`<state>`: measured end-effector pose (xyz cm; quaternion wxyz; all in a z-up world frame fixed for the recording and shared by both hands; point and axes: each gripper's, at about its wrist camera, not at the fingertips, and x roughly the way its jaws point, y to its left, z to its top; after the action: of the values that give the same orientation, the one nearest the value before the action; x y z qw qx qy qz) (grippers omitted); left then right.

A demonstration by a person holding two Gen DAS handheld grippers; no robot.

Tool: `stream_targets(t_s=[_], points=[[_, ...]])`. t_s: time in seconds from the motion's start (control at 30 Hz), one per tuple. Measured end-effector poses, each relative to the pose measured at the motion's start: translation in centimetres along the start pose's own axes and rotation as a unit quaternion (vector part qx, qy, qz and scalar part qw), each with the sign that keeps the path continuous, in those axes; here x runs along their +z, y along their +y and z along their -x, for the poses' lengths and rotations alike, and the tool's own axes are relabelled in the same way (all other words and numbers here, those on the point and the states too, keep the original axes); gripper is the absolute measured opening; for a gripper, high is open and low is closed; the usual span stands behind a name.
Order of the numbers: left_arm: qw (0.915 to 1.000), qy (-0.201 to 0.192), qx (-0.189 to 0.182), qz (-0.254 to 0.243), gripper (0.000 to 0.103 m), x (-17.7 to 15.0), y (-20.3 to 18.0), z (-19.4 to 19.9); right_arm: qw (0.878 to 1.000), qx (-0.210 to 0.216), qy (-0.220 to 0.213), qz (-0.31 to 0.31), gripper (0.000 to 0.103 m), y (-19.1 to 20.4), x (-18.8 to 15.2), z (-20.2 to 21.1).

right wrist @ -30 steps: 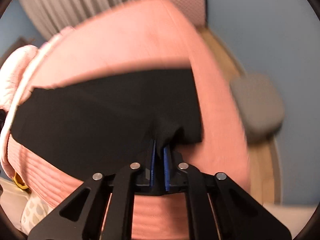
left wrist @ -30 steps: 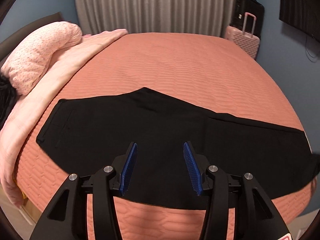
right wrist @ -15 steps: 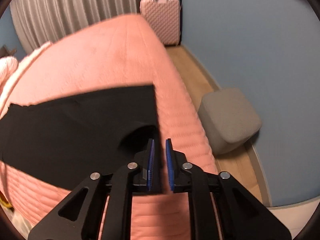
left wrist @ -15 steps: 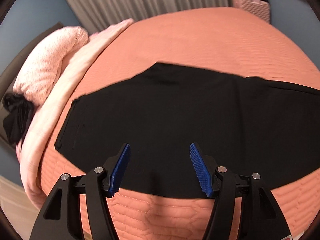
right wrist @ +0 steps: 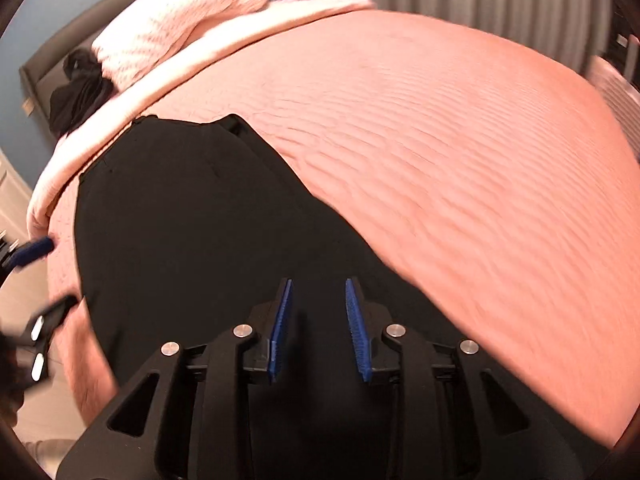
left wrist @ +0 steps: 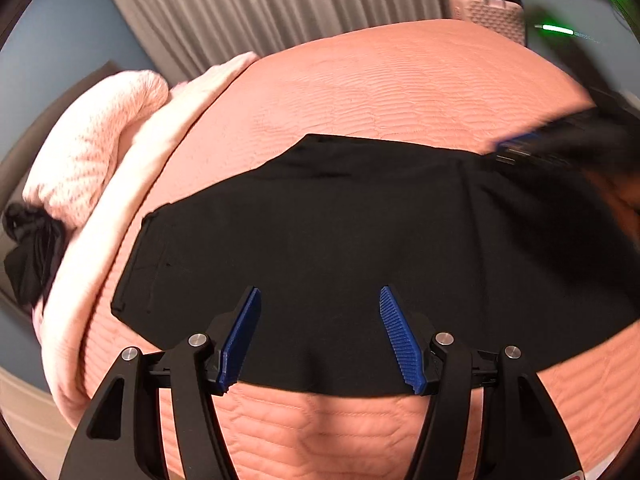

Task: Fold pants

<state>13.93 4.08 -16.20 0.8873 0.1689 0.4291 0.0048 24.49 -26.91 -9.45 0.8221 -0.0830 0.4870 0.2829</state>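
We hold both tongs released above the pants [left wrist: 360, 248]: left tongs [left wrist: 320, 336] near its front edge, right tongs [right wrist: 318, 328] probably over the folded leg, ready to pinch.

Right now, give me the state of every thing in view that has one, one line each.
Black pants: lying flat on the bed, partly folded, held by neither gripper.
Left gripper: open, empty, over the pants' near edge.
Right gripper: open, empty, above the pants.
Curtains: drawn shut.
Pink suitcase: upright, handle extended.
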Motion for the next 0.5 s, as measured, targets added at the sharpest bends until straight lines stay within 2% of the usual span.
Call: stream_targets(t_s=[0.1,0.2,0.27,0.37,0.5], points=[[1.0000,-0.004,-0.005,-0.004,0.061,-0.1,0.6,-0.2,1.000,-0.001,0.028,0.013,0.027,-0.4,0.5,-2.3],[0.9998,-0.005,-0.017,-0.001,0.061,0.1,1.1,-0.7,0.998,0.028,0.043,0.034,0.029,-0.9,-0.2,-2.1],[0.9997,-0.006,-0.024,0.001,0.061,0.2,1.2,-1.1,0.996,0.066,0.047,0.034,0.029,-1.3,-0.6,-1.5],[0.9994,-0.009,-0.033,0.004,0.061,0.4,1.2,-1.6,0.994,0.085,0.053,0.045,0.029,-1.6,-0.7,-1.6],[0.9990,-0.007,-0.042,0.013,0.061,0.6,1.2,-1.8,0.993,0.069,0.066,0.069,0.029,-1.2,0.1,-3.1]])
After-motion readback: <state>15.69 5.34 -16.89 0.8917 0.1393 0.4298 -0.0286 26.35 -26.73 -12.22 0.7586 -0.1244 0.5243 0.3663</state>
